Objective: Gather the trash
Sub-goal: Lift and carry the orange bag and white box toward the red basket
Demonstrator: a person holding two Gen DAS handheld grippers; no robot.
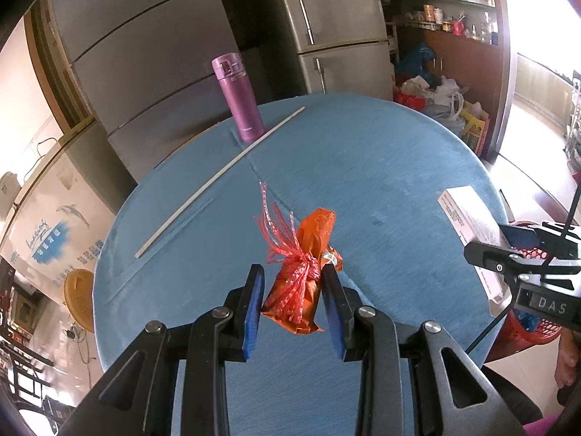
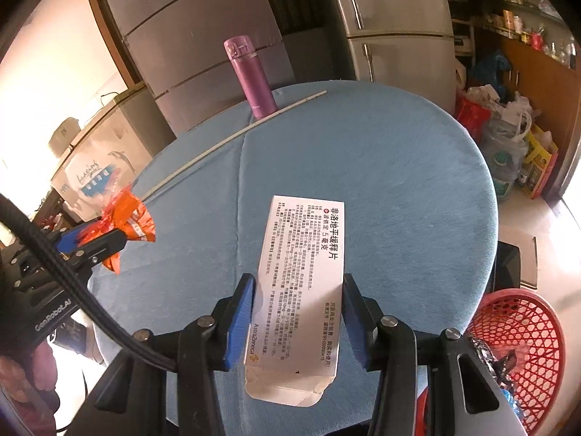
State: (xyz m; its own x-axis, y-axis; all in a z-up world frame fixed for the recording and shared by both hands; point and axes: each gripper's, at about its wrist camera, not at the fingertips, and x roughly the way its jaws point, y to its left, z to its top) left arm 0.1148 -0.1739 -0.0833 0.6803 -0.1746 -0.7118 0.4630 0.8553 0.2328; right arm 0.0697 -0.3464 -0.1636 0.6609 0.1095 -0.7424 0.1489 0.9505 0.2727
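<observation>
An orange wrapper with red plastic strips [image 1: 305,272] sits between the blue pads of my left gripper [image 1: 292,272], which is shut on it above the blue round table [image 1: 381,167]. It also shows in the right wrist view [image 2: 127,218]. A white medicine box [image 2: 301,283] with black print lies between the pads of my right gripper [image 2: 299,283], which is shut on it over the table's near edge. The box also shows in the left wrist view [image 1: 468,214], with the right gripper [image 1: 515,250] beside it.
A red mesh basket [image 2: 523,345] holding some trash stands on the floor right of the table. A purple flask [image 1: 239,98] and a long white stick [image 1: 218,181] are at the table's far side. Grey fridges stand behind, bags at the back right.
</observation>
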